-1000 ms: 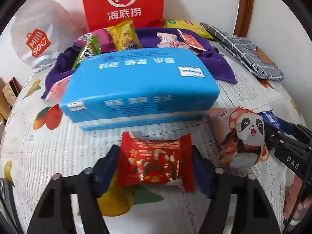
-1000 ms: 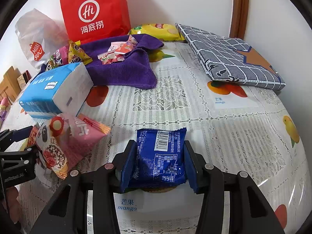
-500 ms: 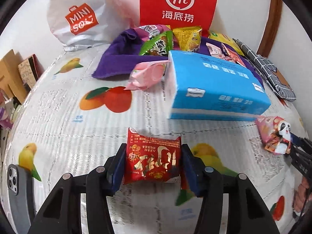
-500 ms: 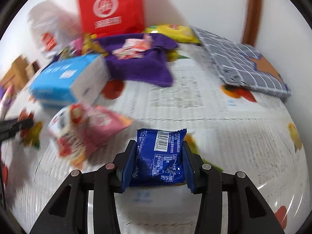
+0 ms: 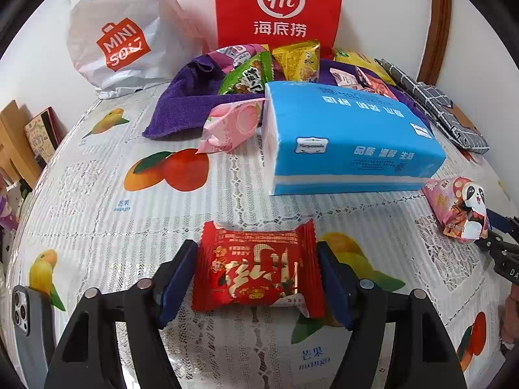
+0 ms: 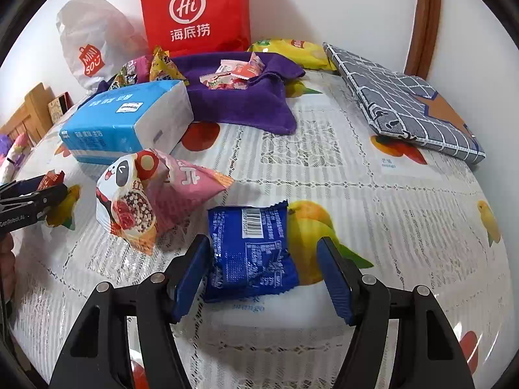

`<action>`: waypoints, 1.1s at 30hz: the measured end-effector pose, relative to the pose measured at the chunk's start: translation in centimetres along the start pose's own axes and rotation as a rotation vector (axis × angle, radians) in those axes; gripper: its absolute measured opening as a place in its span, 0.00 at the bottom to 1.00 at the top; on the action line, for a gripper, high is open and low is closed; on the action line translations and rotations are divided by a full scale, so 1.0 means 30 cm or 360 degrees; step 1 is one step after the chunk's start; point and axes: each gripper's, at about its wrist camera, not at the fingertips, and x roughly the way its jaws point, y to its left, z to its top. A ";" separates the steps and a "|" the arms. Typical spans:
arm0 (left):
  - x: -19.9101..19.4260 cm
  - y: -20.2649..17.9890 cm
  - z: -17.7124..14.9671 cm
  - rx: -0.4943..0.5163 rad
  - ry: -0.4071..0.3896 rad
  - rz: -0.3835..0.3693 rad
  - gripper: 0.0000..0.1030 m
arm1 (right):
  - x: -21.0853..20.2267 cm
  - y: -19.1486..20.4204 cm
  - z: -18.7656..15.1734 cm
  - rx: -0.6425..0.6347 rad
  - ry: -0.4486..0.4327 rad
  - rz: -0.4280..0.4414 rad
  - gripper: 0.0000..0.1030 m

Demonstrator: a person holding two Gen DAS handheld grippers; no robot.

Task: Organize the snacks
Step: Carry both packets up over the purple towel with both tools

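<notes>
Both wrist views look steeply down, close over the tabletop (image 5: 97,214), toward its far edge; each shows the blue tissue pack (image 5: 350,142) (image 6: 126,123) and red bag (image 5: 279,6) (image 6: 194,9).

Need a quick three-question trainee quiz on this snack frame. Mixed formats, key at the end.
1. True or false: the right hand-held gripper clamps the blue snack packet tightly from both sides.
2. What lies between the fingers of the left hand-held gripper? A) a red snack packet B) a green snack packet C) a phone
3. Fill in: the small snacks at the back of the table lie on a ____ cloth.

Key:
1. False. There is a clear gap at one pad and the packet lies on the table.
2. A.
3. Purple.
The jaws of both grippers have just been opening.
</notes>
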 end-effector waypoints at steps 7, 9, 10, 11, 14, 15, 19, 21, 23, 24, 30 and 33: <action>-0.034 0.062 0.005 -0.0122 0.0046 -0.0153 0.44 | -0.020 0.032 0.015 -0.0006 0.0024 0.0003 0.41; -0.059 0.073 0.006 -0.0148 0.0034 -0.0192 0.44 | -0.036 0.038 0.021 -0.0007 0.0013 -0.0010 0.41; -0.079 0.074 0.011 -0.0143 0.0012 -0.0185 0.44 | -0.043 0.039 0.024 -0.0006 0.0008 -0.0012 0.41; -0.094 0.072 0.014 -0.0135 -0.0001 -0.0183 0.44 | -0.051 0.039 0.028 0.0000 0.0004 -0.0012 0.41; -0.135 0.065 0.036 -0.0125 -0.0033 -0.0204 0.44 | -0.084 0.028 0.043 0.0043 -0.0021 -0.0023 0.41; -0.152 0.060 0.048 -0.0117 -0.0046 -0.0211 0.44 | -0.097 0.024 0.048 0.0055 -0.0037 -0.0021 0.41; -0.192 0.036 0.109 -0.0065 -0.0112 -0.0178 0.45 | -0.150 0.030 0.084 0.0032 -0.0112 -0.0041 0.41; -0.201 0.031 0.149 -0.0065 -0.0126 -0.0181 0.45 | -0.170 0.033 0.111 0.0032 -0.0146 -0.0037 0.41; -0.210 0.027 0.190 -0.0071 -0.0146 -0.0185 0.45 | -0.189 0.037 0.146 0.0034 -0.0186 -0.0015 0.41; -0.218 0.023 0.210 -0.0070 -0.0159 -0.0190 0.45 | -0.199 0.040 0.168 0.0037 -0.0209 -0.0012 0.41; -0.255 0.010 0.348 -0.0066 -0.0227 -0.0203 0.45 | -0.213 0.054 0.311 0.0066 -0.0274 -0.0034 0.41; -0.285 0.026 0.410 -0.0083 -0.0271 -0.0207 0.45 | -0.212 0.060 0.393 0.0081 -0.0283 -0.0059 0.41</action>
